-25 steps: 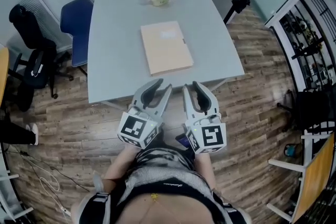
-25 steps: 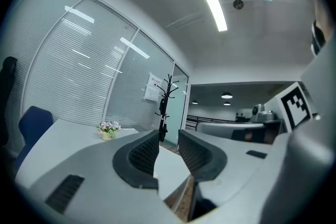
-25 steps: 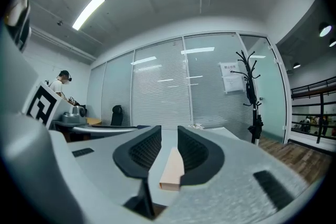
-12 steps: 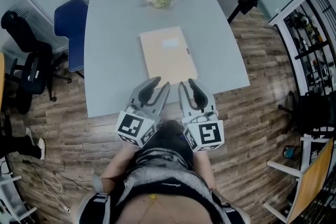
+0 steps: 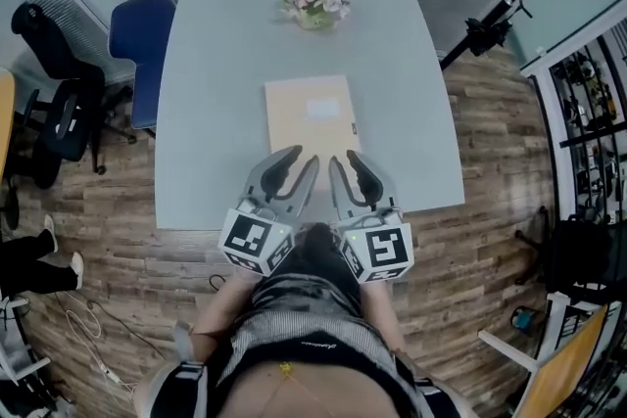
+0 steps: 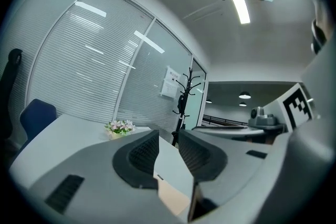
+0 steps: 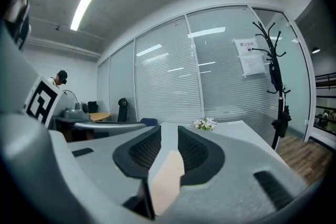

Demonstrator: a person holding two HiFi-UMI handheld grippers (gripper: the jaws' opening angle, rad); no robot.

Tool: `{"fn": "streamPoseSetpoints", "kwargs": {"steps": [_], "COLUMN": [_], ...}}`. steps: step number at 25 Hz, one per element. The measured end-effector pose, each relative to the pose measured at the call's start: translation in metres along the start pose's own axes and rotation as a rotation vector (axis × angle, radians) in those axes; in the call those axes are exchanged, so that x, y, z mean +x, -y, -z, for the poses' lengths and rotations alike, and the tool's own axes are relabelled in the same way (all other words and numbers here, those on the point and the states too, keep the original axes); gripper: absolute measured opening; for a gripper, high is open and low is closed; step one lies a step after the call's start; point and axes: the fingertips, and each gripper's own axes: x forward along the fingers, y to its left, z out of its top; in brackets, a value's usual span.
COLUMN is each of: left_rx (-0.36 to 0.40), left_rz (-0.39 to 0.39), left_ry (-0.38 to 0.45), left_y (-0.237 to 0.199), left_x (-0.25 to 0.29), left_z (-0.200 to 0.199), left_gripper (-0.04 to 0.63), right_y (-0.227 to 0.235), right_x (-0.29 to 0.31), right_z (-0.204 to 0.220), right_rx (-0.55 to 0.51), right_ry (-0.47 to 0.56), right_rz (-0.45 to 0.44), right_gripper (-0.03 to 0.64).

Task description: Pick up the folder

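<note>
Hovering over bench (image 5: 206, 113) front edge: left claw (image 5: 299, 162), right claw (image 5: 344, 162), both parted, empty, aimed side by side at folder (image 5: 309, 113), probably for two-handed edge grasp.

left tool (image 5: 302, 159) and right tool (image 5: 344, 159) sit side by side, close together, both pointing forward and roughly level. each tool's jaws stand partly apart, gripping nothing.

tan folder (image 5: 312, 116), pale grey table (image 5: 211, 64), blue chair (image 5: 140, 32), pink and white flowers (image 5: 315, 0), brown plank floor (image 5: 118, 259); grey left gripper (image 5: 301, 158) and right gripper (image 5: 345, 159), black-and-white square markers (image 5: 253, 240).
</note>
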Motion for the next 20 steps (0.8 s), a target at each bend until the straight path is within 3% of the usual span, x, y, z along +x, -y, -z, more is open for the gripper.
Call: {"fn": "streamPoseSetpoints", "kwargs": {"steps": [6,13,20], "left_rx": [-0.038,-0.102,-0.282], "left_rz": [-0.076,-0.224,-0.400], "left_ry": [-0.068,-0.237,-0.435], "left_y": [-0.029,-0.092,-0.161], "left_x": [0.032,0.046,0.035], "left_z": [0.027,0.103,0.197], "left_gripper": [0.089,0.106,0.142], "right_y": [0.031,0.082,0.136], "right_x": [0.037,0.077,0.100], "right_z": [0.038,0.133,0.229], "right_rx": [0.019,0.097,0.225], "right_ry": [-0.100,-0.312,-0.528], "right_rz": [-0.023,-0.013,0.060], "right_gripper": [0.103,0.117,0.176]}}
